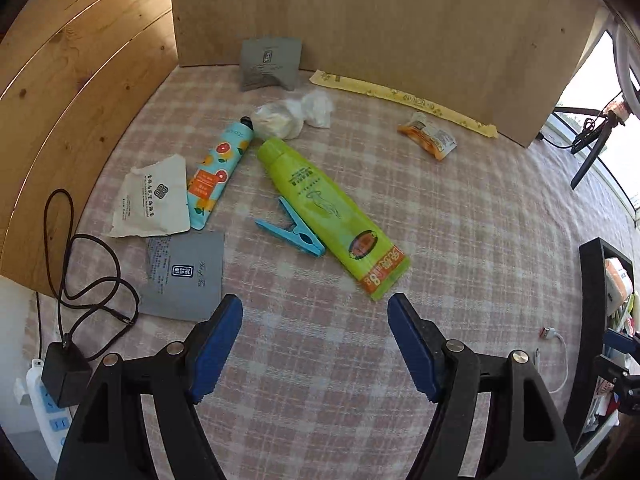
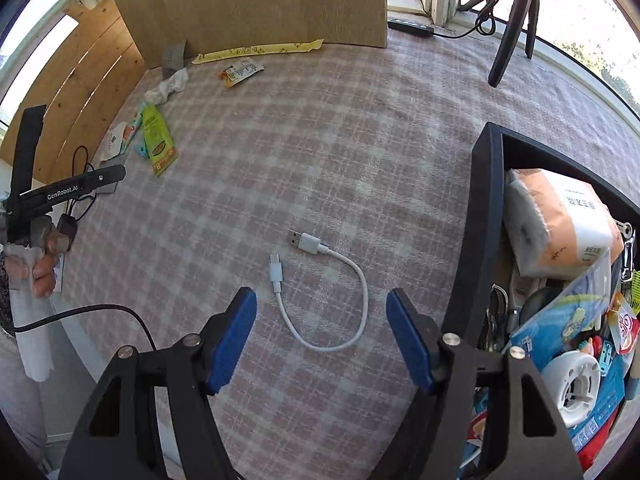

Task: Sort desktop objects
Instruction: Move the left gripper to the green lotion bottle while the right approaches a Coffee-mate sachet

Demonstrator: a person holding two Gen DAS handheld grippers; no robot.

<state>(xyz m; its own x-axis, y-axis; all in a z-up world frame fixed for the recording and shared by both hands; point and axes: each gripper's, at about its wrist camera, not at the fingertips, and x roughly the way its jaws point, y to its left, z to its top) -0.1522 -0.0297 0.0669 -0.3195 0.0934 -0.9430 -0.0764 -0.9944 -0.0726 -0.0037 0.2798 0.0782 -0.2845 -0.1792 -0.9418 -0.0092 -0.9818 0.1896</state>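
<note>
My left gripper (image 1: 315, 306) is open and empty, just short of a green tube (image 1: 328, 212) lying on the checked cloth. A blue clothes peg (image 1: 292, 230) lies against the tube, and a fruit-print tube (image 1: 218, 174) lies to its left. My right gripper (image 2: 321, 300) is open and empty above a short white USB cable (image 2: 332, 292), whose loop lies between the fingers. A black bin (image 2: 482, 240) full of packets stands at the right. The left gripper also shows in the right wrist view (image 2: 68, 190).
Grey sachets (image 1: 188, 276), a white sachet (image 1: 154, 200), a wrapped white ball (image 1: 280, 120), an orange snack packet (image 1: 428, 138) and a long yellow wrapper (image 1: 404, 100) lie about. Wooden panels wall the back and left. A black charger cable (image 1: 80, 280) lies left. A tripod (image 2: 516, 20) stands far right.
</note>
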